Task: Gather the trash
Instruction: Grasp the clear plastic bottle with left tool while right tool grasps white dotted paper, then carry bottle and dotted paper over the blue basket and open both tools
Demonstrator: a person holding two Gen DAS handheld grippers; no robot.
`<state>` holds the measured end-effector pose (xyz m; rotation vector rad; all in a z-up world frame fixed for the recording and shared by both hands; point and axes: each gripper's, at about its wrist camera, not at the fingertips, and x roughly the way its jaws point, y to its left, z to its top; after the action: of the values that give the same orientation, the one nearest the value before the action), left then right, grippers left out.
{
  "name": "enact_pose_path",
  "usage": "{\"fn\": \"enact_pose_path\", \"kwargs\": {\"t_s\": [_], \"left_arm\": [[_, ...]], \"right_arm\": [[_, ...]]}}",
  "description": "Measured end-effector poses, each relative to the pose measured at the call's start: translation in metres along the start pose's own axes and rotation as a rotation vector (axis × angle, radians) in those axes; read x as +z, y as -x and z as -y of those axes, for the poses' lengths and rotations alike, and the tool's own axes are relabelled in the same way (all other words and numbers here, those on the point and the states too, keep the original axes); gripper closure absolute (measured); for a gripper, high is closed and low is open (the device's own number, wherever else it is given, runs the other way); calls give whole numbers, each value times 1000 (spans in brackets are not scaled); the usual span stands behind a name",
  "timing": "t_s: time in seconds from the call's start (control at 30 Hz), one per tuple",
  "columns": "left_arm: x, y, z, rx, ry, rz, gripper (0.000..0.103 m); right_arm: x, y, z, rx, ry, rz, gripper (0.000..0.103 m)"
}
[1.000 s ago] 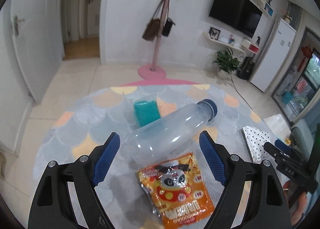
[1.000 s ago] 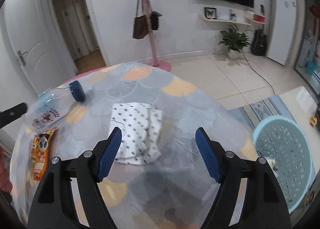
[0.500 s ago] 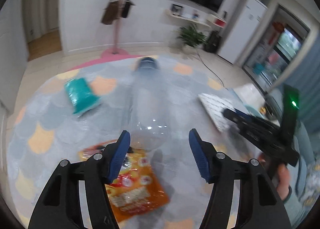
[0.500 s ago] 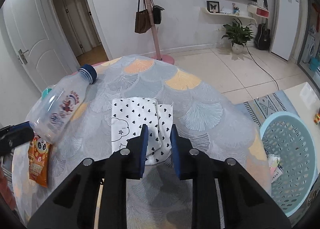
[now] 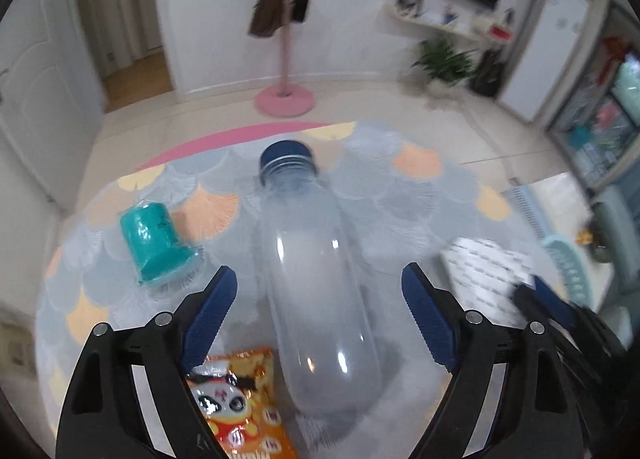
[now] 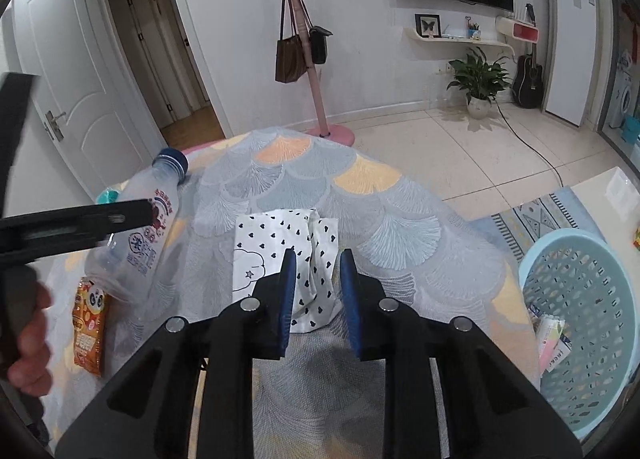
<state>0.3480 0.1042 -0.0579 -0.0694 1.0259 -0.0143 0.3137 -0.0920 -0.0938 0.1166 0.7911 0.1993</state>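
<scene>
Our left gripper (image 5: 320, 311) stands wide open around the clear blue-capped bottle (image 5: 316, 279), above an orange panda snack packet (image 5: 240, 411).

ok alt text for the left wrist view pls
Open left gripper straddles a clear bottle with a blue cap, lying on a patterned table. A teal cup lies to its left and an orange snack packet below.

The left gripper (image 5: 320, 319) has its jaws spread wide at the bottom of its frame. The right gripper (image 6: 317, 299) has its jaws close together, with a small gap, low in the middle. A hand (image 6: 26, 343) shows at the lower left edge.
</scene>
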Motion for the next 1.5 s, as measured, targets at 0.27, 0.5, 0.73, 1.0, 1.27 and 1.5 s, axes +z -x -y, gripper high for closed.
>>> {"fn": "enact_pose_path", "kwargs": {"t_s": [0.27,0.5,0.73,1.0,1.27,1.5], "left_arm": [[-8,-13,-9,-14,52,-29,56],[-26,27,-6,-54,30,88,58],[-44,60,5,-38,15,118,58],[-69,110,12,-131,30,190,58],[-78,161,71,-238,-49,295,58],[-77,171,150,-341,-169,354,57]], "right_arm": [[3,-7,1,-8,-7,-36,74],[4,-13,-6,-25,10,-59,51],[3,-21,-8,24,29,-106,88],[-8,36,5,164,6,93,98],[-22,134,89,85,-126,265,98],[-39,199,178,-93,-258,315,98]]}}
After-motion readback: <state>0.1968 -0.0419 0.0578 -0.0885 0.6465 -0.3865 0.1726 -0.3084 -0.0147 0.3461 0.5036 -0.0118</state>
